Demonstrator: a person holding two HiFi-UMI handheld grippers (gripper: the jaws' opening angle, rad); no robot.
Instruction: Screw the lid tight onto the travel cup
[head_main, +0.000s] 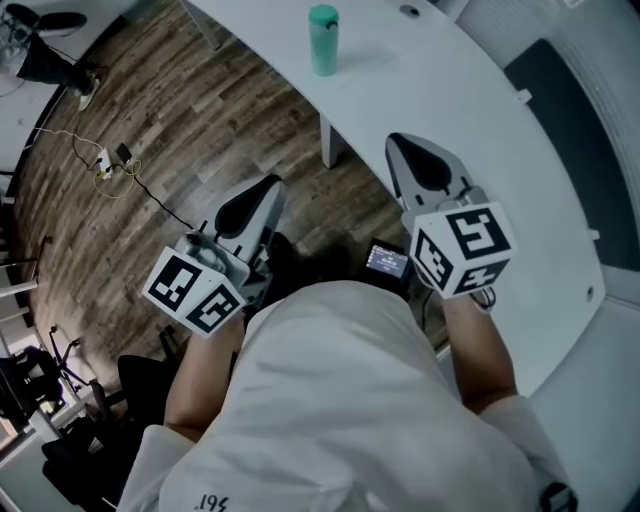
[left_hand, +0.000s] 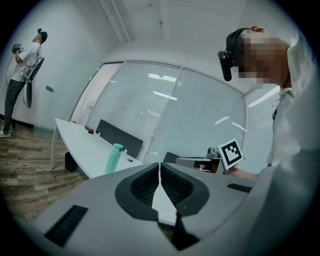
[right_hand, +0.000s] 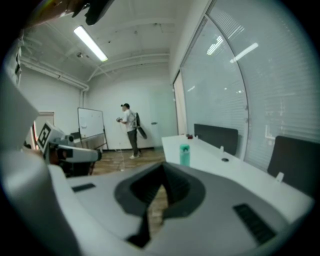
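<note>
1. The only markings that can be made out are the black-and-white square patterns on the left marker cube (head_main: 195, 290) and the right marker cube (head_main: 462, 248). They are patterns, not letters.
2. Dark print sits at the hem of the person's white shirt (head_main: 340, 400), and a small lit screen (head_main: 387, 260) shows below the table's near edge. Both are too small to read.
3. The travel cup (head_main: 323, 40) is plain teal with a darker lid on top. Any label on it is too small to tell in the left gripper view (left_hand: 114, 159) or the right gripper view (right_hand: 184, 154).
4. The cup stands upright on the white table (head_main: 480, 130), close to the table's edge on the wooden-floor side, with nothing touching it.
5. The left gripper (head_main: 268, 190) hangs off the table, above the wooden floor (head_main: 150, 130). Its own view (left_hand: 159, 167) shows the jaws clenched together with nothing between them. The cup is well apart from it, farther along the table, left of the jaw line.
6. The right gripper (head_main: 402, 148) hovers at the table's near edge. Its jaws are pressed together and empty (right_hand: 162, 172). The cup is well ahead, slightly right of the jaw line.
7. Beyond the table's far end another person (right_hand: 130, 127) stands beside a whiteboard (right_hand: 90, 123).
</note>
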